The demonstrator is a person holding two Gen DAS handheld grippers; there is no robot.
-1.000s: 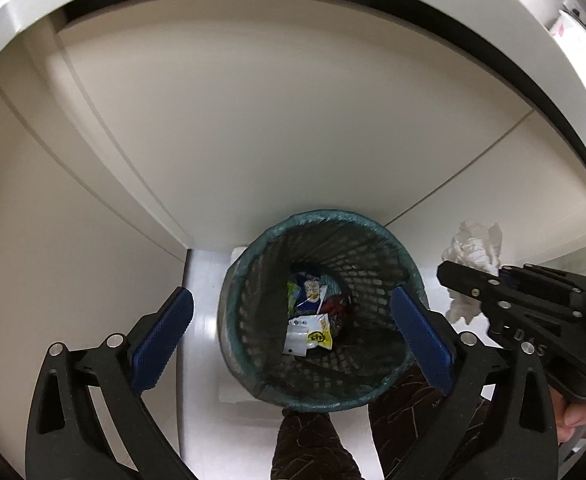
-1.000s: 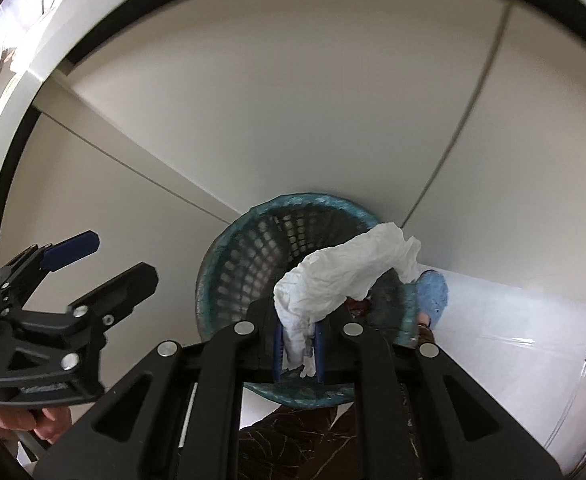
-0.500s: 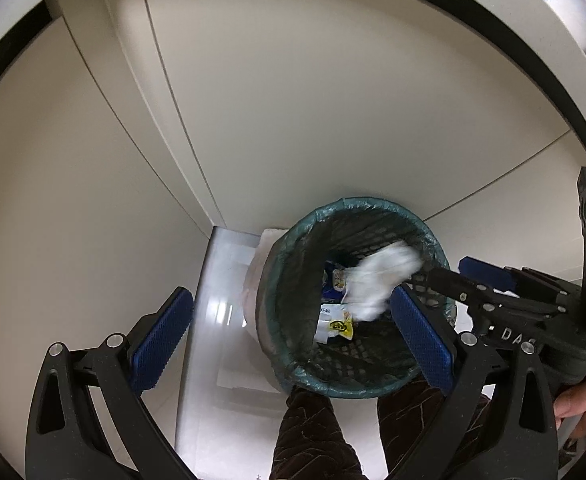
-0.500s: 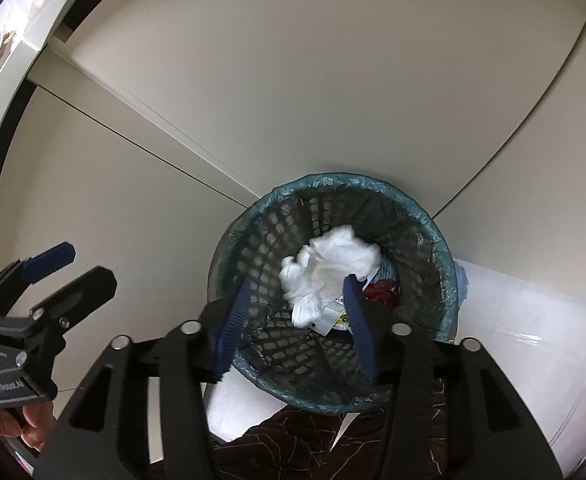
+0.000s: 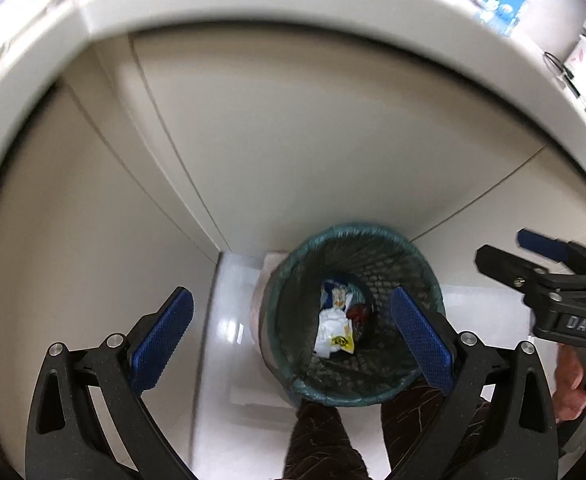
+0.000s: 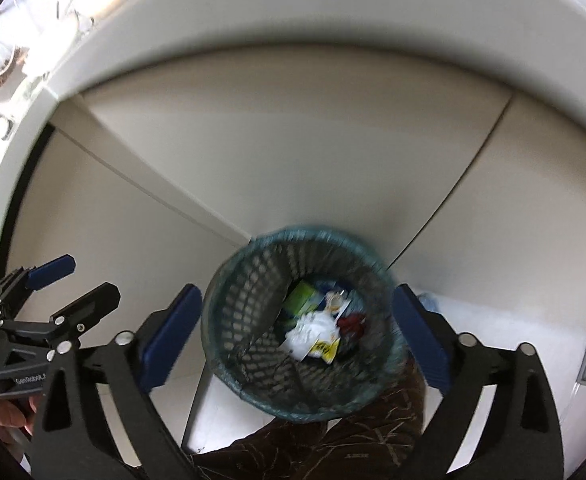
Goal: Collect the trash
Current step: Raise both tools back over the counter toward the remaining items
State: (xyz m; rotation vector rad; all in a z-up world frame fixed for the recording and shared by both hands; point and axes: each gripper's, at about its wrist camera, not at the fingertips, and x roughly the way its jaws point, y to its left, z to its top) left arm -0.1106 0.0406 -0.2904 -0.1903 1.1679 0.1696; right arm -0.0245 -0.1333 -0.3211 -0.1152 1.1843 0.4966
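Note:
A teal mesh trash basket [image 5: 421, 276] [image 6: 233, 320] stands on the floor below both grippers. At its bottom lie a crumpled white tissue [image 5: 329, 330] [image 6: 311, 332] and several snack wrappers [image 5: 339, 294] [image 6: 303, 298]. My left gripper [image 5: 293, 336] is wide open and empty, high above the basket; it also shows at the left in the right wrist view [image 6: 73, 280]. My right gripper [image 6: 297, 332] is wide open and empty above the basket; it also shows at the right in the left wrist view [image 5: 509, 248].
Beige cabinet panels [image 5: 293, 140] rise behind the basket under a white countertop edge [image 5: 293, 4]. The floor [image 5: 229, 344] is glossy white. The person's dark patterned trouser legs [image 5: 321, 440] [image 6: 333, 440] stand just in front of the basket.
The right gripper opened and dropped the white tissue into the basket, where it now rests on the wrappers. Both grippers have since risen away from the basket.

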